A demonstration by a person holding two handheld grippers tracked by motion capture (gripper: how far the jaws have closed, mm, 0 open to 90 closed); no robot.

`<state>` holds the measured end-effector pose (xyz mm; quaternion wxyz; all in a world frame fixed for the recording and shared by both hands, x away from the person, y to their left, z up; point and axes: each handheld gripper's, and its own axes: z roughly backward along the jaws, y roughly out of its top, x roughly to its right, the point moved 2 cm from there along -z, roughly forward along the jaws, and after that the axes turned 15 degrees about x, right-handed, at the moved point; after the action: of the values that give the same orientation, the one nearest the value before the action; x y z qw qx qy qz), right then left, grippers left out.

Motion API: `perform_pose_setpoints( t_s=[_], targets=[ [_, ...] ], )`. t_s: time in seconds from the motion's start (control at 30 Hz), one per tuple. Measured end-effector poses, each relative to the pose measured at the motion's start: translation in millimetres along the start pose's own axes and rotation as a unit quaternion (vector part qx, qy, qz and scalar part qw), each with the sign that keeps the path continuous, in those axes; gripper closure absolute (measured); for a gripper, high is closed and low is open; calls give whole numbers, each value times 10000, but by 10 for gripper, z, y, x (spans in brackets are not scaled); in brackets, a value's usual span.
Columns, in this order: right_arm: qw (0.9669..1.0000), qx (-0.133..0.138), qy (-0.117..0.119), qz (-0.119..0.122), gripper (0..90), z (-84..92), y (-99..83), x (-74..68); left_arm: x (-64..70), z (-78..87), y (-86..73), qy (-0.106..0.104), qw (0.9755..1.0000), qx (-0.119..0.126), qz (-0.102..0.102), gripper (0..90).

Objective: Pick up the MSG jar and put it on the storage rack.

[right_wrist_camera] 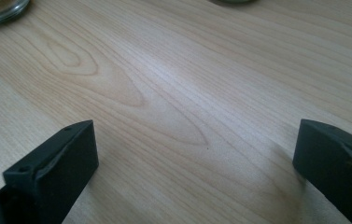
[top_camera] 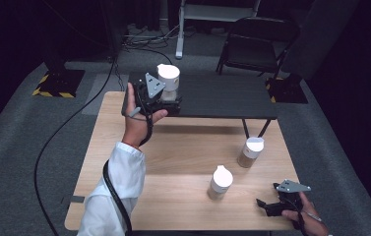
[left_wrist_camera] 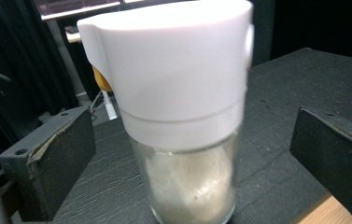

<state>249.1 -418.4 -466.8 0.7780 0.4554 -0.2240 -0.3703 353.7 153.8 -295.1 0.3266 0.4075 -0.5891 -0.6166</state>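
Grey carpet surrounds the wooden desk (top_camera: 173, 162), whose far edge meets a black raised shelf (top_camera: 222, 96). Plenty of bare wood lies between the two jars (top_camera: 250, 151) on the desk. On the shelf's left end stands a white-lidded shaker jar (left_wrist_camera: 183, 116), unlabelled, between the left claw's (left_wrist_camera: 187, 158) wide-open jaws, untouched. The right claw (right_wrist_camera: 197, 163) gapes empty near the desk's front right corner.

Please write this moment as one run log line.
left gripper: open around jar on black shelf | right gripper: open, over table
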Motion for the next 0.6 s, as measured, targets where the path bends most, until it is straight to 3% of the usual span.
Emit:
perform_pose_setpoints(
  t_s=[0.23, 0.33, 0.6],
  targets=[
    [10000, 0, 0, 3, 0, 0, 0, 0, 95, 135, -59, -35, 9996, 111, -245, 0],
    [10000, 0, 0, 2, 0, 0, 0, 0, 164, 185, -85, 6, 9989, 113, -456, 0],
    [10000, 0, -1, 2, 0, 0, 0, 0, 242, 344, -209, -160, 9976, 89, -667, 0]
  ],
)
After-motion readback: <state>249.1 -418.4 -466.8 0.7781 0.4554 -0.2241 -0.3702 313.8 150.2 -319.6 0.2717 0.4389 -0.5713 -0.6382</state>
